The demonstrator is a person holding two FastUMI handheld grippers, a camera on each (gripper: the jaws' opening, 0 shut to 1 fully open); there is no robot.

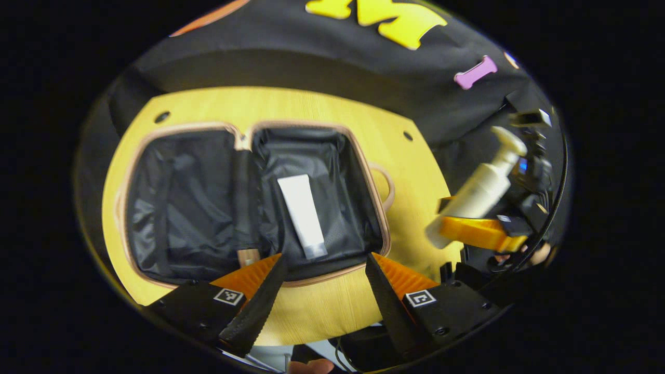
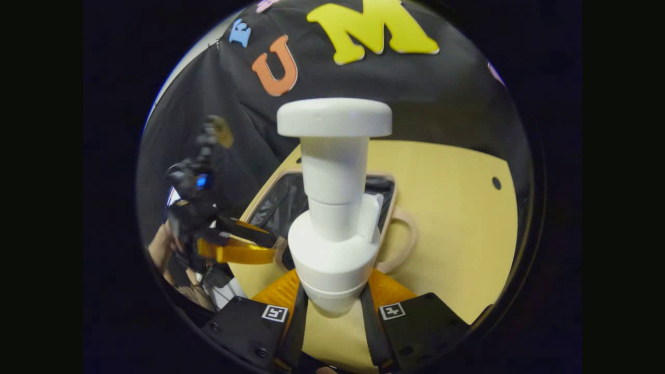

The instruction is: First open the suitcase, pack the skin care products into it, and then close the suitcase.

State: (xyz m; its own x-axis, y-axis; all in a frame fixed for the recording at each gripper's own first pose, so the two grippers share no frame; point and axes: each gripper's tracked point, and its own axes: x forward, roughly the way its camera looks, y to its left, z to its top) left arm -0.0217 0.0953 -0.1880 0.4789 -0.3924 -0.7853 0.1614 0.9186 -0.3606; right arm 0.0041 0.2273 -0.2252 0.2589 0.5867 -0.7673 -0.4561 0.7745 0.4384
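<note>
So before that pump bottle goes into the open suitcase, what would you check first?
1. Suitcase lying open: ok.
2. Pump bottle gripped by the right tongs, both fingers against its body: ok.
3. Room in the compartment beside the white tube already packed: ok, bare lining on both sides of it.
4. Left tongs open and holding nothing: ok.
5. Left tongs out of the bottle's way: not ok, they hover at the suitcase's near rim.
6. Pump head locked against leaking: cannot tell.
</note>
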